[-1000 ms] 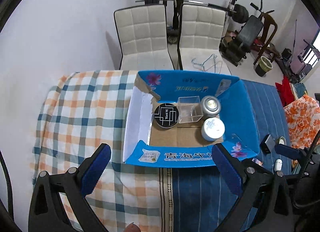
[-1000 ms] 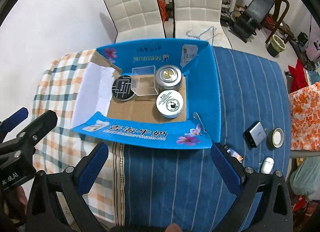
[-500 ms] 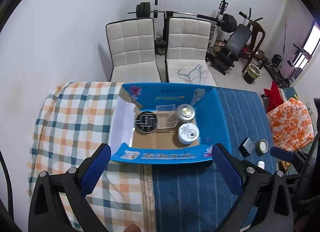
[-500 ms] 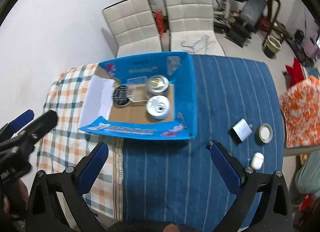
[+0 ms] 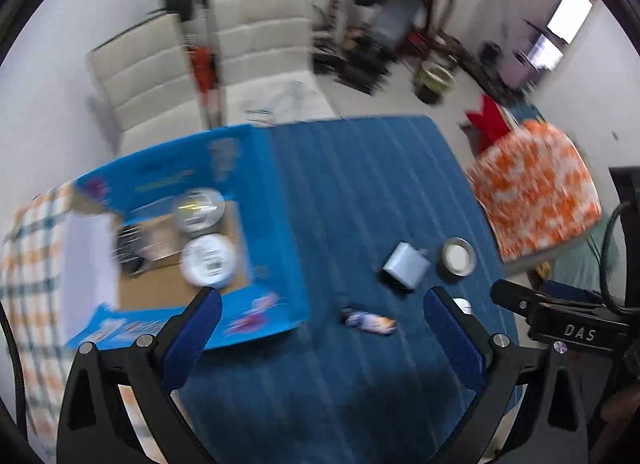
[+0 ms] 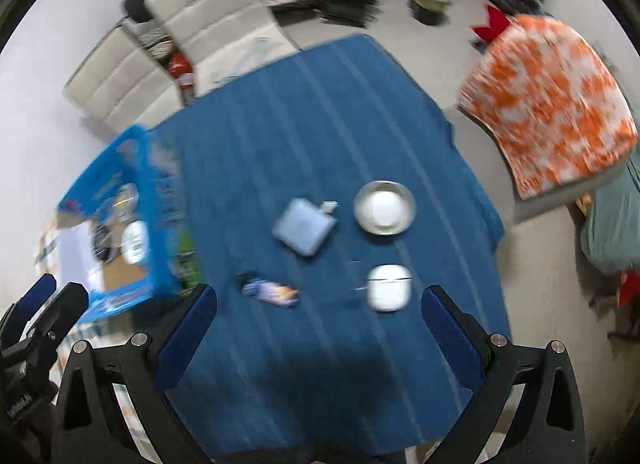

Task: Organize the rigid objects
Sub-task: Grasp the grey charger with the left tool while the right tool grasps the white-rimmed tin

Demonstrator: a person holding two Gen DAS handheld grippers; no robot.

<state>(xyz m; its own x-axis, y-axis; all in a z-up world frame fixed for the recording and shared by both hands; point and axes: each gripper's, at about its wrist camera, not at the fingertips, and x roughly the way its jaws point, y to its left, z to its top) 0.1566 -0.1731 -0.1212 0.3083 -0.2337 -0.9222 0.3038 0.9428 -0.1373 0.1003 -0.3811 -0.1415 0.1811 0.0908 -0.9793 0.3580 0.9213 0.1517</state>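
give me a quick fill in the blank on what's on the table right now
1. Both the left gripper and the right gripper have their jaws ____.
2. The white earbud case lies on the ____ striped cloth.
3. The white-lidded tin sits inside the blue ____.
4. The number of loose items on the cloth outside the box is ____.

Missing words: open; blue; box; four
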